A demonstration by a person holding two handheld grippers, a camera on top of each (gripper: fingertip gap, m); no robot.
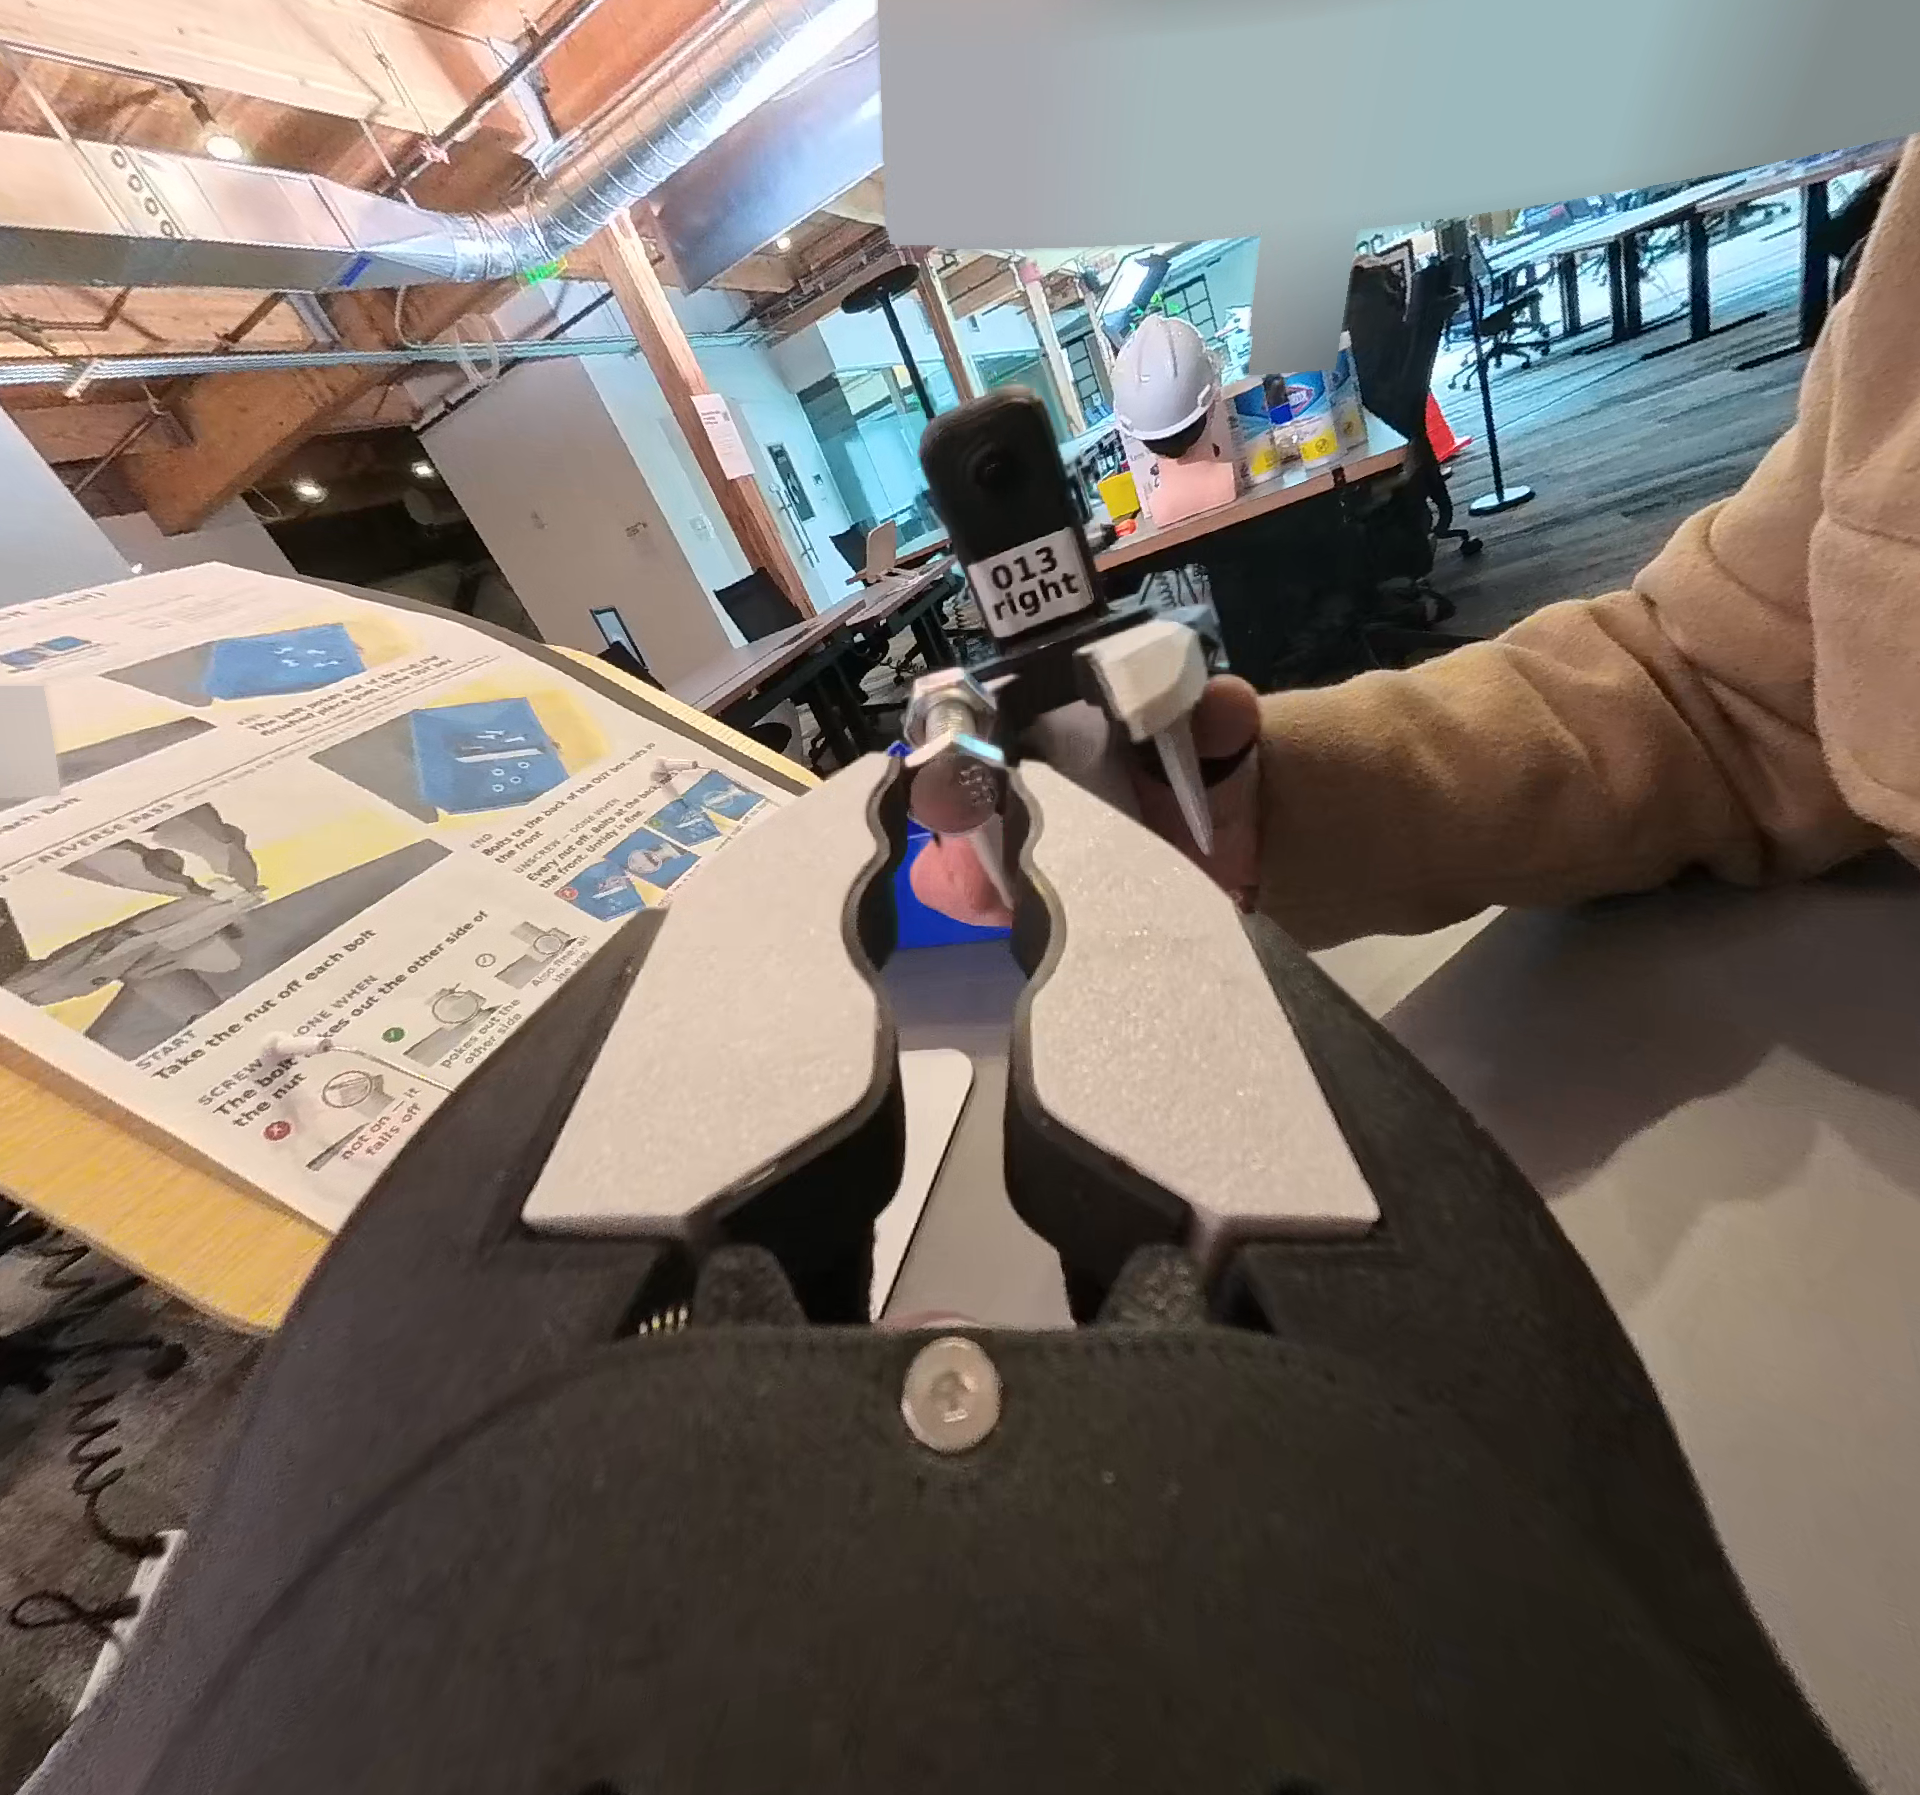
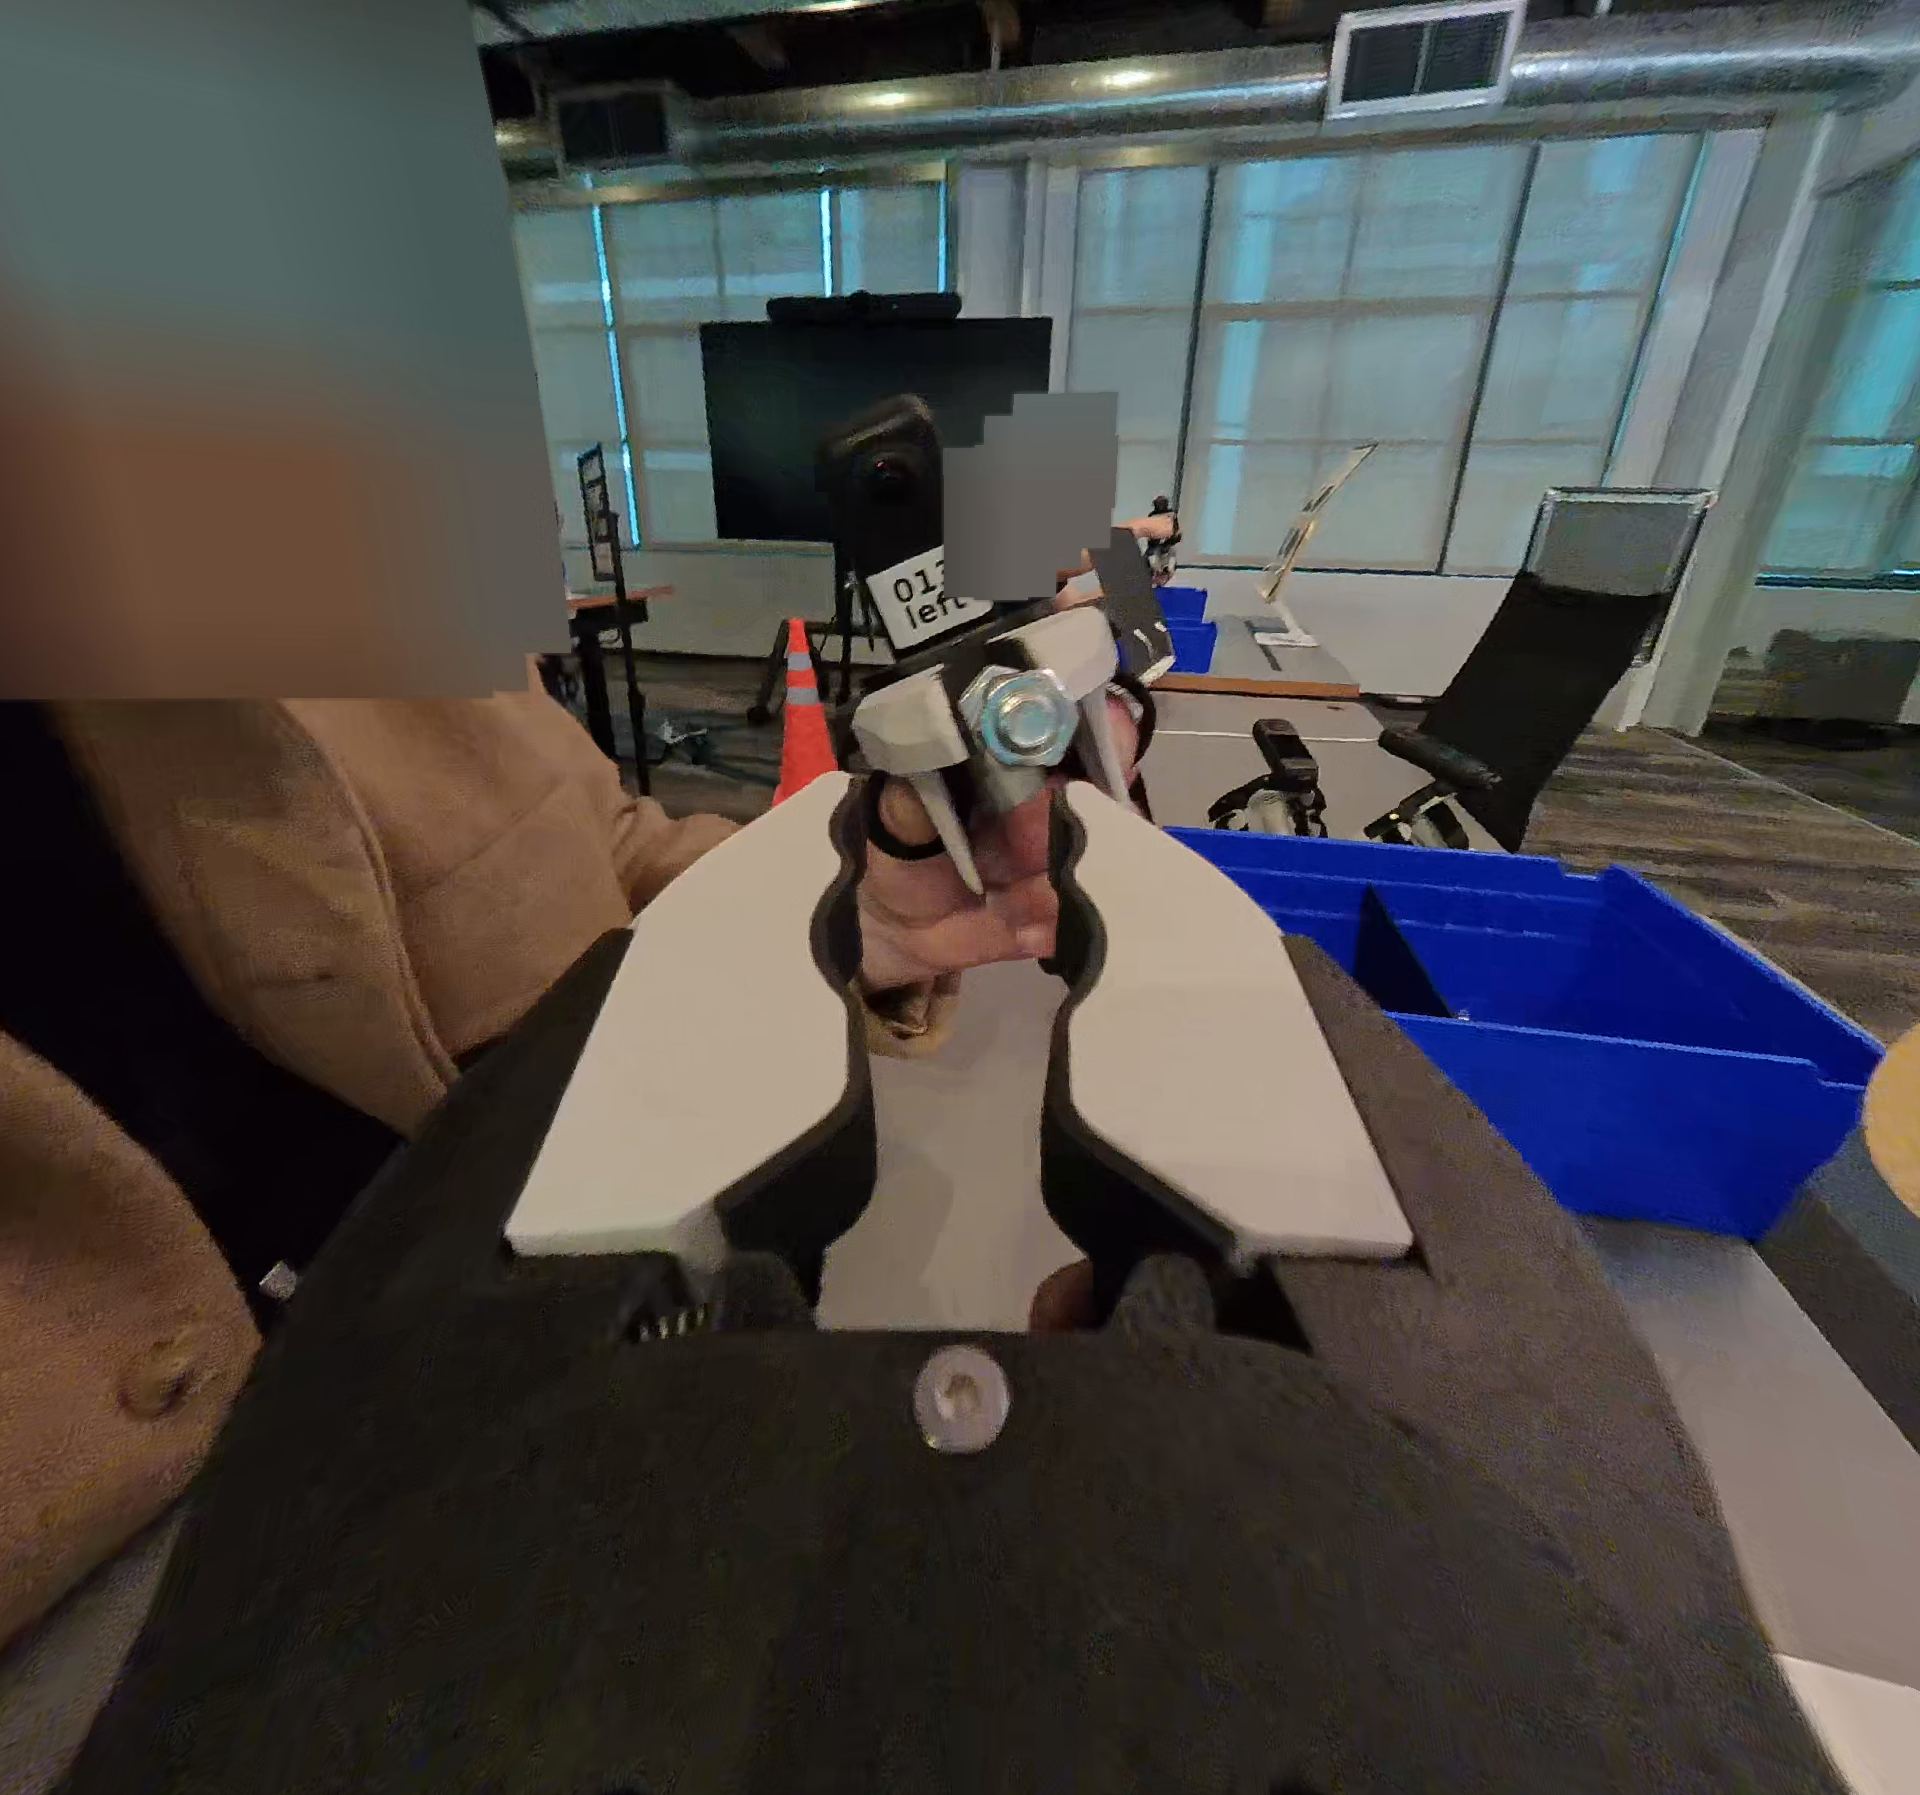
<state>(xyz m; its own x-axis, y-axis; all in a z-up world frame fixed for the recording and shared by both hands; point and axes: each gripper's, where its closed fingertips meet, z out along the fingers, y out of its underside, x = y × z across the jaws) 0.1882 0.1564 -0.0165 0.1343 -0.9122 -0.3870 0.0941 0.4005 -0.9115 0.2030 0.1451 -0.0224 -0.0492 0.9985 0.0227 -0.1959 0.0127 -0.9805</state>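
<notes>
Centre of the left wrist view: a white printed label point(image 1: 1032, 578) on a black camera point(image 1: 987, 478). Left: an illustrated instruction sheet point(image 1: 312, 810). Right wrist view, centre: a half-hidden white label point(image 2: 920, 592).

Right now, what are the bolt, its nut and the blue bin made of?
The bolt and nut look like steel, maybe zinc-plated: silvery, shiny, with bright glints on the flat faces. The blue bin looks like moulded plastic: one even colour, smooth and slightly glossy walls, thin stepped rims and a slotted-in divider.
</notes>
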